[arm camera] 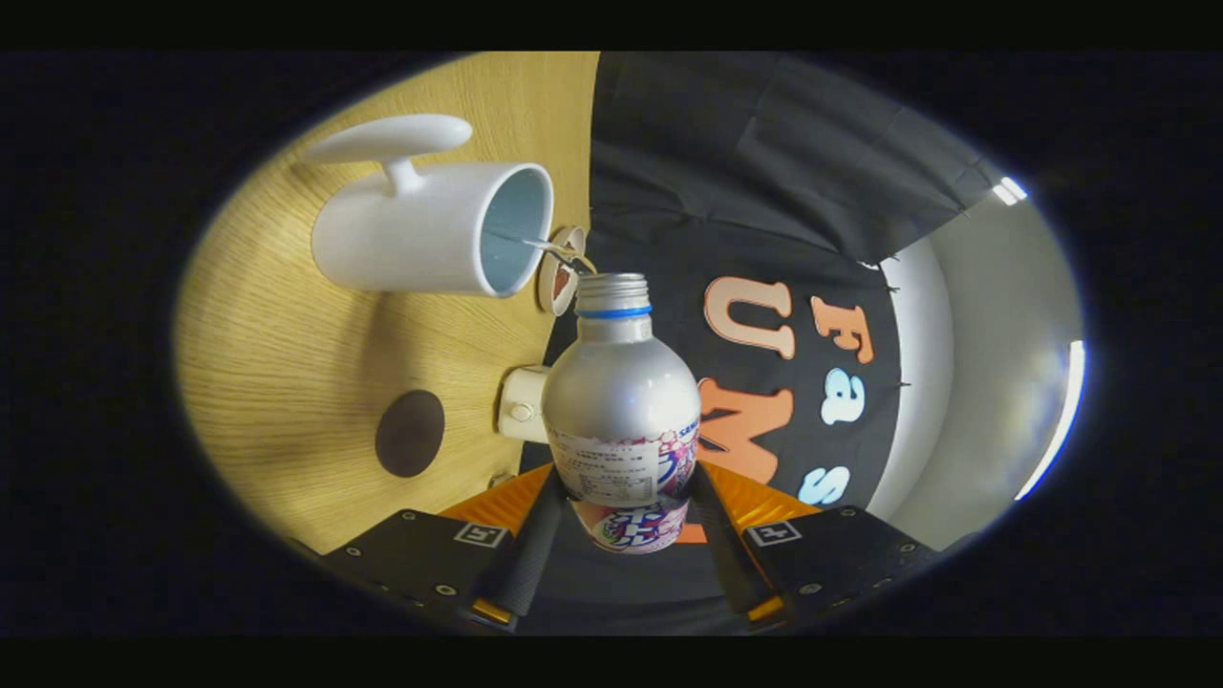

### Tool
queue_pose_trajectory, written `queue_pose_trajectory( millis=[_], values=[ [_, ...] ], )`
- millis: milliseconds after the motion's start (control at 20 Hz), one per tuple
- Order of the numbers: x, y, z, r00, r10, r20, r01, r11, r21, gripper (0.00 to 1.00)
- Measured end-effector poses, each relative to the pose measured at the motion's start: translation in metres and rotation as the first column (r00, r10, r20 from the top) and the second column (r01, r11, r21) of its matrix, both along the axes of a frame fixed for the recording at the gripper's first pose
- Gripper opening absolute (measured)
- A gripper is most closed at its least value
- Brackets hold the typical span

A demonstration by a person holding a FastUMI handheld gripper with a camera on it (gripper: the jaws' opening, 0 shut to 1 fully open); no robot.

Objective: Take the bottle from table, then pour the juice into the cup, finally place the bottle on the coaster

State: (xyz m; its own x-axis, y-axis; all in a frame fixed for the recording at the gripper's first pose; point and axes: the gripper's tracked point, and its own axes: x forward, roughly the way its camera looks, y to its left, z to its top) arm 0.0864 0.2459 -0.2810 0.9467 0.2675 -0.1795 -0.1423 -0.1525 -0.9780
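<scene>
Bottle's (621,411) base hidden between the fingers (535,535); label print too small.

A light wooden tabletop with fine grain (287,363) meets the booth's black cloth wall (764,143) along one straight edge. A small white cylindrical object (521,406) lies at that edge, and a small round white piece with a reddish-brown face (557,277) stands further along it. Past the cloth, a pale grey wall (994,334) carries a bright strip light (1056,430).

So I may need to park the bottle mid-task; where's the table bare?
Bare wood lies between the cup and the dark coaster. It is crowded near the bottle, held in the fingers, by the white block.
</scene>
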Motion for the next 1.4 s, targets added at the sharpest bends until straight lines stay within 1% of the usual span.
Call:
queue_pose_trajectory(
  millis=[600, 1250, 1400],
  values=[
    [0.003, 0.001, 0.006, 0.999, 0.016, 0.041, -0.014, 0.999, -0.032, 0.75],
    [0.01, 0.002, 0.011, 0.998, 0.04, 0.057, -0.036, 0.997, -0.07, 0.75],
    [0.006, 0.002, 0.01, 0.997, 0.044, 0.063, -0.039, 0.996, -0.075, 0.75]
  ],
)
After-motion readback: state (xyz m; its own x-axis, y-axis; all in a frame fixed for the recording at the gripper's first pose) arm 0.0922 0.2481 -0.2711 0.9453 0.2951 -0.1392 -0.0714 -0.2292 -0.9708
